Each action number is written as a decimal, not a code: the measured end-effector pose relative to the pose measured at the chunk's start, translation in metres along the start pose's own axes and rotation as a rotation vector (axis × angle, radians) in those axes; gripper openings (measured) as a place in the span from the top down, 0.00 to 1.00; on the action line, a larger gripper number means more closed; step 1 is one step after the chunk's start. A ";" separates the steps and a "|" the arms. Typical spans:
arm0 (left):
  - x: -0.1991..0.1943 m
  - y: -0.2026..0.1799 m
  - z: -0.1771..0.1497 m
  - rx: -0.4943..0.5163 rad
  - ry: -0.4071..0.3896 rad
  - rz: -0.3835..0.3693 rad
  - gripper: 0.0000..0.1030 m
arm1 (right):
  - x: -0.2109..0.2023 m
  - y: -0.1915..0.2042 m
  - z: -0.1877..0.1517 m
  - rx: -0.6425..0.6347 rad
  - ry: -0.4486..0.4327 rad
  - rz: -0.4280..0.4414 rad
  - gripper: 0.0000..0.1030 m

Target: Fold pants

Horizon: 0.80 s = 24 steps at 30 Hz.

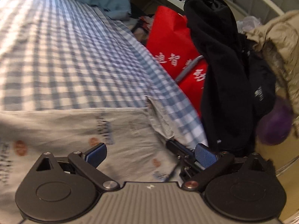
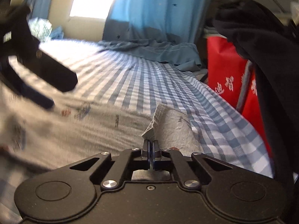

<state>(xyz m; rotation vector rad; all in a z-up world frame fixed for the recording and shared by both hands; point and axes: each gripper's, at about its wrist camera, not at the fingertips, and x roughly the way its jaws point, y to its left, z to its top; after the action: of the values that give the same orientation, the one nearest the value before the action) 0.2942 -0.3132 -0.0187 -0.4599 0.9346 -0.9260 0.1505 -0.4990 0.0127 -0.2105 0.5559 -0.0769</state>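
Note:
The pants (image 1: pixel 74 128) are pale grey-white with small blue and orange prints, lying flat on a blue-and-white checked bed sheet (image 1: pixel 65 59). My left gripper (image 1: pixel 151 154) is open just above the pants, holding nothing. The tips of the right gripper (image 1: pixel 179 147) show between its fingers. In the right wrist view the pants (image 2: pixel 89 130) spread to the left. My right gripper (image 2: pixel 151 145) is shut on a raised corner of the pants (image 2: pixel 155 123). The left gripper (image 2: pixel 46 85) shows blurred at the upper left, open above the cloth.
A red bag with white characters (image 1: pixel 173 44) and dark clothes (image 1: pixel 224 74) hang beside the bed's right edge. A beige coat (image 1: pixel 280 43) and a purple thing (image 1: pixel 274 127) lie further right. Blue crumpled fabric (image 2: pixel 158 50) and a blue curtain (image 2: pixel 158 5) are at the bed's far end.

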 end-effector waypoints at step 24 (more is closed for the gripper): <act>0.077 0.003 0.019 -0.280 0.007 -0.058 0.93 | -0.042 -0.009 0.000 0.177 -0.033 0.102 1.00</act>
<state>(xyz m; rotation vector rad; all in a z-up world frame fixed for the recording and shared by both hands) 0.3319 -0.3762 -0.0476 -0.7248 1.0671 -0.8521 0.1148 -0.5024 0.0363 -0.0110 0.5230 -0.0238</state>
